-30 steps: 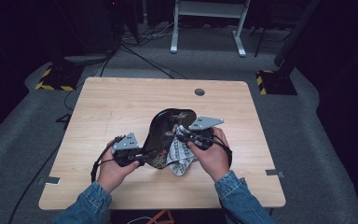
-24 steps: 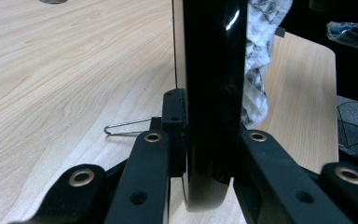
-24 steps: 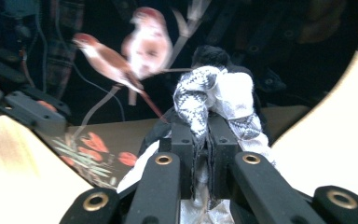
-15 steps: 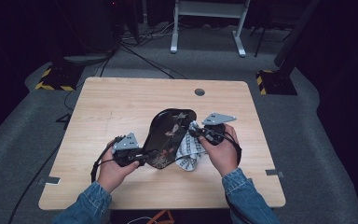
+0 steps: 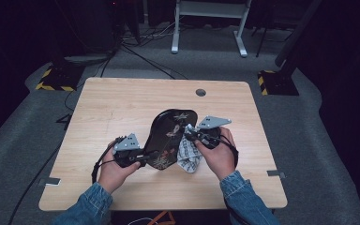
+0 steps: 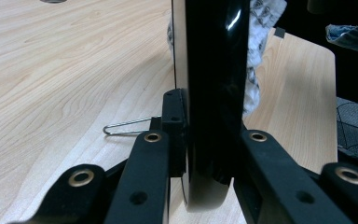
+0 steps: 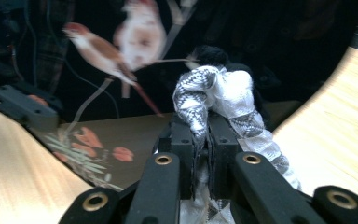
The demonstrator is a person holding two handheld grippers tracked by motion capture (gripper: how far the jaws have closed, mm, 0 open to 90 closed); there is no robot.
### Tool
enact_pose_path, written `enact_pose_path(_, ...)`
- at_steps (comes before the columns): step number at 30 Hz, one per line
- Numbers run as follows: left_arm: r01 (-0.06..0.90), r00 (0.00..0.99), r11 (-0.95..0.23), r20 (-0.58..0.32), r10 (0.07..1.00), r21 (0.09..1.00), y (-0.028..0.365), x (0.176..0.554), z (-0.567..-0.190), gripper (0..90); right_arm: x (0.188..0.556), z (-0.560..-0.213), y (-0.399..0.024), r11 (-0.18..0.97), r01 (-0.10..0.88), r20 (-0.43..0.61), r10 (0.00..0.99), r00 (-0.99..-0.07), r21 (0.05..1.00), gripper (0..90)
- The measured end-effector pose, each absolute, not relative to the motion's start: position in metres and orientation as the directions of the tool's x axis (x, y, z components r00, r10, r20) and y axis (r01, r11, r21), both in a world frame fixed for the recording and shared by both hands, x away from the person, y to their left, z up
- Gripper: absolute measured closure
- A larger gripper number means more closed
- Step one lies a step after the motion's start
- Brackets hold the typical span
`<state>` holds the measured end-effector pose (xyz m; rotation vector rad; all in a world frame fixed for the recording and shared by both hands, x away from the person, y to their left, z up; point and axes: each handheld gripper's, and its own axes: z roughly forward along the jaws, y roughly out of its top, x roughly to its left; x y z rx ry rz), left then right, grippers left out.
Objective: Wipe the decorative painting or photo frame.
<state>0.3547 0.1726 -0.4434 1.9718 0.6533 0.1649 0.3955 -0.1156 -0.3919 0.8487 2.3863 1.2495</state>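
Observation:
A glossy black tray (image 5: 171, 133) painted with birds and flowers stands tilted on its edge at the middle of the wooden table (image 5: 122, 108). My left gripper (image 5: 143, 156) is shut on its near rim; in the left gripper view the tray's edge (image 6: 212, 93) runs upright between the jaws. My right gripper (image 5: 188, 131) is shut on a white patterned cloth (image 5: 188, 157) that hangs down beside the tray. In the right gripper view the bunched cloth (image 7: 214, 93) sits pinched in my right gripper (image 7: 201, 135), pressed near the tray's painted face (image 7: 121, 42).
A round cable hole (image 5: 200, 92) lies at the table's far edge. A thin wire clip (image 6: 126, 126) rests on the wood left of the tray. A white desk frame (image 5: 206, 23) and floor cables lie beyond the table.
The right hand with the cloth has shifted a little along the tray's right side, from lower on it toward its upper part. The left hand and the tray have kept still.

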Motion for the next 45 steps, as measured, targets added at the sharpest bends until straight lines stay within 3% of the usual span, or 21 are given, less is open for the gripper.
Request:
enact_pose_path(20,0.376,0.843,-0.343,-0.164,0.512,0.861,0.173,0.354,-0.444,79.8,0.371,-0.397,-0.07,0.519,0.273,-0.023,0.494,-0.869,0.81,84.2)
enact_pose_path(45,0.374,0.845,-0.344,-0.164,0.508,0.862,0.173,0.354,-0.444,79.2,0.395,-0.402,-0.115,0.46,0.362,0.002,0.616,-0.788,0.811,84.8)
